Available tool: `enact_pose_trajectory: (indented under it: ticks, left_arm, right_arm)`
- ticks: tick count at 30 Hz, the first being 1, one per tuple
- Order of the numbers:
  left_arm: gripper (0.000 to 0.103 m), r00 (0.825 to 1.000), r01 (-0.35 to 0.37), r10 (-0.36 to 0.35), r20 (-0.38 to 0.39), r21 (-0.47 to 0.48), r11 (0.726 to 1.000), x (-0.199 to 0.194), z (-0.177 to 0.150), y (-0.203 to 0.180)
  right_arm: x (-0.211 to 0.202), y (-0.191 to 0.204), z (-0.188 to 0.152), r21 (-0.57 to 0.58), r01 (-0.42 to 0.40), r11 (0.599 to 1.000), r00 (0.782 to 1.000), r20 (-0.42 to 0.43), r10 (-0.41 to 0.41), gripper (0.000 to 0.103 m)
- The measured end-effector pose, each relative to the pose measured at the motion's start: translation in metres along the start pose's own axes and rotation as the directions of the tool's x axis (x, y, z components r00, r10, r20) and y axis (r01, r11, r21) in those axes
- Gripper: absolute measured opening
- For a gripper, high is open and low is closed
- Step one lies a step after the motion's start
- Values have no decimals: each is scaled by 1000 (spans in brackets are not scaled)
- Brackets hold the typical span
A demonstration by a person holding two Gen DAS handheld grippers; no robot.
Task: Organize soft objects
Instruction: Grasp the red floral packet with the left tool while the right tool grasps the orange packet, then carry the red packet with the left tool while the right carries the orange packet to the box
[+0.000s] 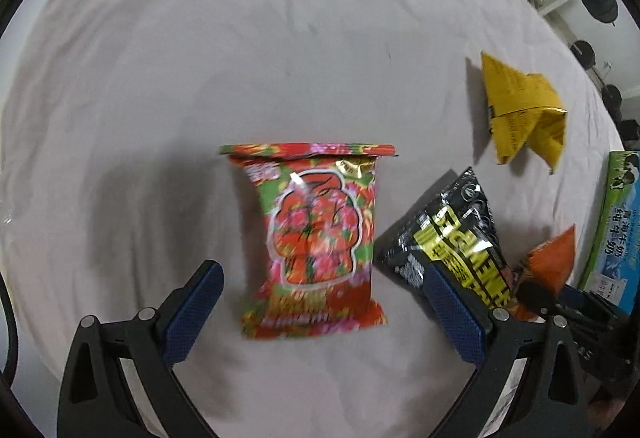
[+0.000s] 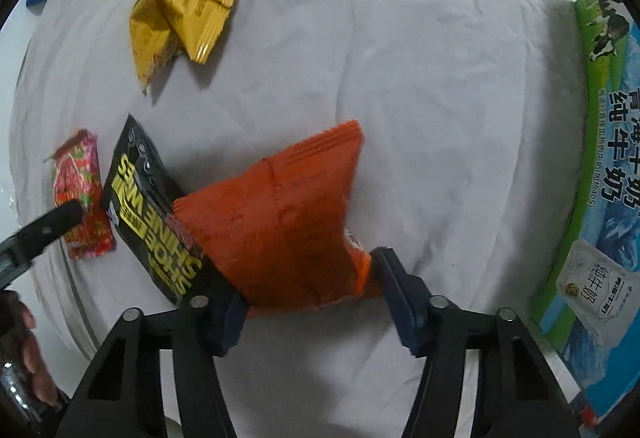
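Straddling red packet (image 1: 316, 242), left claw (image 1: 324, 302) open

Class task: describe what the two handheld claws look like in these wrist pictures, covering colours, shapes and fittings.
Each claw, left and right, has two black plastic arms with triangular cut-outs and round silver pivot pins. The fingers carry dark blue pads with a fine cross-hatched texture. No printed markings show on the fingers.

The sheet (image 1: 200, 58) was pale grey; packets were orange (image 2: 280, 222), yellow (image 2: 180, 6), black-and-yellow (image 2: 148, 218), and apparently red-green floral (image 1: 316, 238).
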State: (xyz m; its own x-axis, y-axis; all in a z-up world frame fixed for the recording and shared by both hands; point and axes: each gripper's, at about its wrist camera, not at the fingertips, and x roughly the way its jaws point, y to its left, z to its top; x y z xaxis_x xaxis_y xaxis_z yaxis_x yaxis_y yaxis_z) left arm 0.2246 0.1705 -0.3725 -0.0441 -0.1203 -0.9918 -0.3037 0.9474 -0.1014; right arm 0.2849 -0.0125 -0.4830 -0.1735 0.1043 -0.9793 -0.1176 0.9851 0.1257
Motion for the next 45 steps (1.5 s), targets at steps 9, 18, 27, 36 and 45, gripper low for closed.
enact_pose_trajectory:
  ticks: [9,18,27,36,45]
  left_arm:
    - [55,997,-82,81,16,93,992,22,-16,-3]
    - [56,996,-92,91,13,92,992,27,-21,-7]
    - [44,994,-104,101,33,88,991,19,-2,-9]
    - [43,990,-102,94,101,83,991,-12,-23,-20]
    - [43,976,-58,32,213,116,992,-79,-66,-44]
  right_arm:
    - [-2,-2,7,44,21,999,1000,-16,-20,53]
    - [11,11,21,23,79,997,996,-36,-79,57]
    - [14,32,18,-7,90,996,996,-29,-90,46]
    - [-8,37,-3,-39,82,996,997,16,-81,45]
    - [-69,42,-32,-84,16,996,995,102,-8,44]
